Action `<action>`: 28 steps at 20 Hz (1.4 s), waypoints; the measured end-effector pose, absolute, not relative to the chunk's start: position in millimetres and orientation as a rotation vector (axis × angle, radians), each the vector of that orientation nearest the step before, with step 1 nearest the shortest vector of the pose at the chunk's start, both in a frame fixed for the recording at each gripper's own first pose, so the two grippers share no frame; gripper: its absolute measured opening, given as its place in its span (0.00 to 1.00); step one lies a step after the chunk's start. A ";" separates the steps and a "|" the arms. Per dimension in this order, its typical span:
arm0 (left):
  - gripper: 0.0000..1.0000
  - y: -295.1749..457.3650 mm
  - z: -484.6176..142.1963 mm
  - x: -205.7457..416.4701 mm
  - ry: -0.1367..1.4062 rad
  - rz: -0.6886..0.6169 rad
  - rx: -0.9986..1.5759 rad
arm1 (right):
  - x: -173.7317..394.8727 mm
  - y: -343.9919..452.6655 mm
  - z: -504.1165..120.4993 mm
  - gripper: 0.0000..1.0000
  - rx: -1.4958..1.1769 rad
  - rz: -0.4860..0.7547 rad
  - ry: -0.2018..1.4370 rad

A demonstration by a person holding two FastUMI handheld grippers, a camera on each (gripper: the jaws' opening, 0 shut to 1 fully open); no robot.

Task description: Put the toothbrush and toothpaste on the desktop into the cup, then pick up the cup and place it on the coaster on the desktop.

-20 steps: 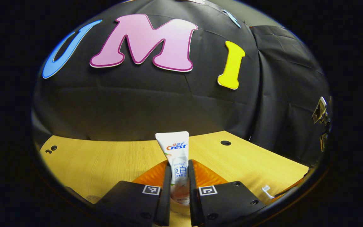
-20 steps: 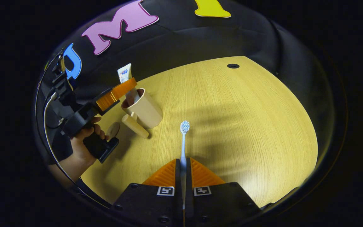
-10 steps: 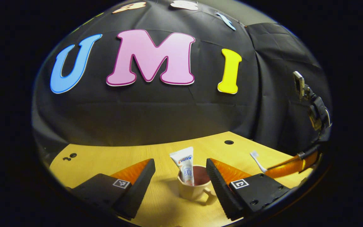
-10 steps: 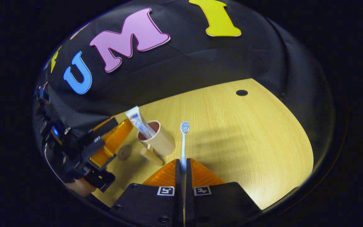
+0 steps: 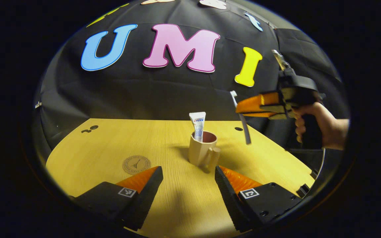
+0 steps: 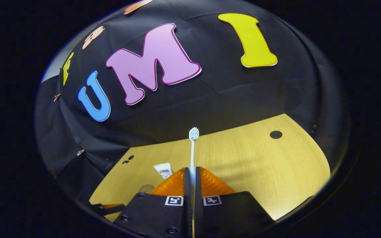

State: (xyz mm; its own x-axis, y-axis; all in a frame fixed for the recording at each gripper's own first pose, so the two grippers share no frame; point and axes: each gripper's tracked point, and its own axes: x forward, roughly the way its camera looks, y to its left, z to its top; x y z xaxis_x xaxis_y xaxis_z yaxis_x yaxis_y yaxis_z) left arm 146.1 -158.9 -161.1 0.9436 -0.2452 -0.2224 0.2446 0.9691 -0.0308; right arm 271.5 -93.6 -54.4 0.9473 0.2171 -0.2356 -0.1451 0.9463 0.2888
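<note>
In the left gripper view a beige cup (image 5: 202,152) with a handle stands upright on the wooden desktop (image 5: 117,145), the white toothpaste tube (image 5: 198,126) leaning inside it. A round coaster (image 5: 136,164) lies left of the cup. My left gripper (image 5: 188,175) is open, pulled back from the cup, nothing between its fingers. My right gripper (image 5: 243,109), held by a hand, hovers above and right of the cup, shut on the toothbrush (image 5: 240,119). In the right gripper view the toothbrush (image 6: 193,148) sticks up from that shut gripper (image 6: 192,172), bristles on top, with the toothpaste tube (image 6: 163,170) just left.
Small dark holes mark the desktop at the far left (image 5: 89,129) and far right (image 6: 275,134). The black cloth wall closes the back and sides. A person's hand and forearm (image 5: 322,127) reach in from the right.
My left gripper opened, letting the toothpaste drop into the cup, then backed away. My right gripper lifted the toothbrush off the desktop and carried it toward the cup.
</note>
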 end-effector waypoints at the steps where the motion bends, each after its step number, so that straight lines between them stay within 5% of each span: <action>1: 0.97 -154.8 -164.4 139.8 0.244 -0.252 0.016 | 277.3 -90.7 -54.5 0.07 0.293 0.191 0.257; 14: 0.98 -168.8 -154.8 137.7 0.225 -0.324 -0.030 | 352.1 -79.1 -72.7 0.07 0.315 0.154 0.100; 28: 0.98 -152.9 -178.6 171.8 0.242 -0.278 -0.110 | 324.9 -59.9 -120.1 0.11 0.203 0.206 0.013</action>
State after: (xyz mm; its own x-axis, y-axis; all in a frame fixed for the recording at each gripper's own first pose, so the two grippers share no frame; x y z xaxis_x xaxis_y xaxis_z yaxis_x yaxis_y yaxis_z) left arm 171.8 -152.9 -178.6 0.9328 -0.2847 -0.2211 0.2585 0.9558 -0.1402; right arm 324.9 -59.9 -120.1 0.9788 0.2045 0.0076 -0.2018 0.9585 0.2016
